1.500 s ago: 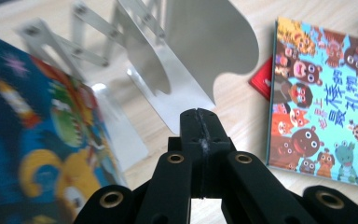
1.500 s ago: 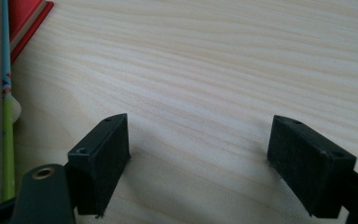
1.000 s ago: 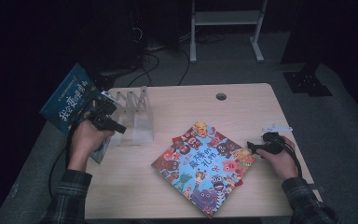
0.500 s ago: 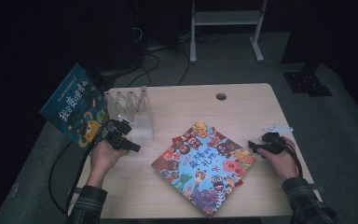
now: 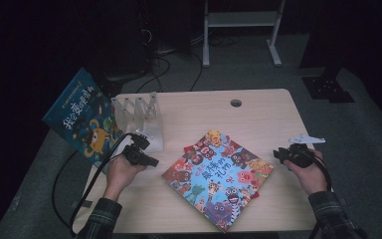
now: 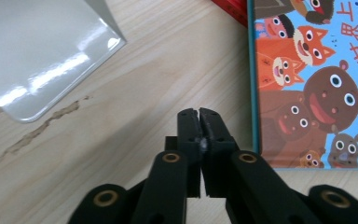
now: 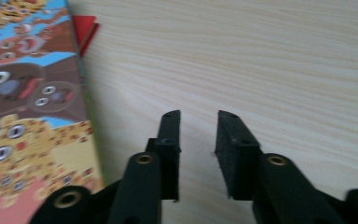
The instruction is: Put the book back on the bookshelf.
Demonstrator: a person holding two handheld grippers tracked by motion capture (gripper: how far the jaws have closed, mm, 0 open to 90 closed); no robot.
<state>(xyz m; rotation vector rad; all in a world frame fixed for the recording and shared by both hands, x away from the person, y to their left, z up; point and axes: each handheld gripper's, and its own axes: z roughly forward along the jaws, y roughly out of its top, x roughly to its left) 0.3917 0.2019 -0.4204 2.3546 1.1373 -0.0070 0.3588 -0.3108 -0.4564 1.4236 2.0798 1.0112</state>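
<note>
A colourful animal picture book (image 5: 218,178) lies flat at the table's middle, turned cornerwise. A blue picture book (image 5: 79,117) leans against the left side of a clear rack (image 5: 138,117). My left gripper (image 5: 151,162) rests low on the table between rack and flat book, shut with nothing in it; in the left gripper view its tips (image 6: 199,114) meet over bare wood beside the book's edge (image 6: 317,84). My right gripper (image 5: 277,154) sits just right of the book. Its jaws (image 7: 198,116) have just been closing and stand narrowly apart over bare wood, with nothing between them.
A red sheet corner (image 7: 85,25) sticks out from under the flat book. The rack's glossy base plate (image 6: 42,51) lies ahead of the left gripper. A cable hole (image 5: 236,103) sits near the table's far edge. A white frame (image 5: 238,20) stands on the floor beyond.
My left hand has come away from the blue book, moving toward the person and down to the table in front of the rack. The blue book stays leaning there. The right hand has hardly shifted.
</note>
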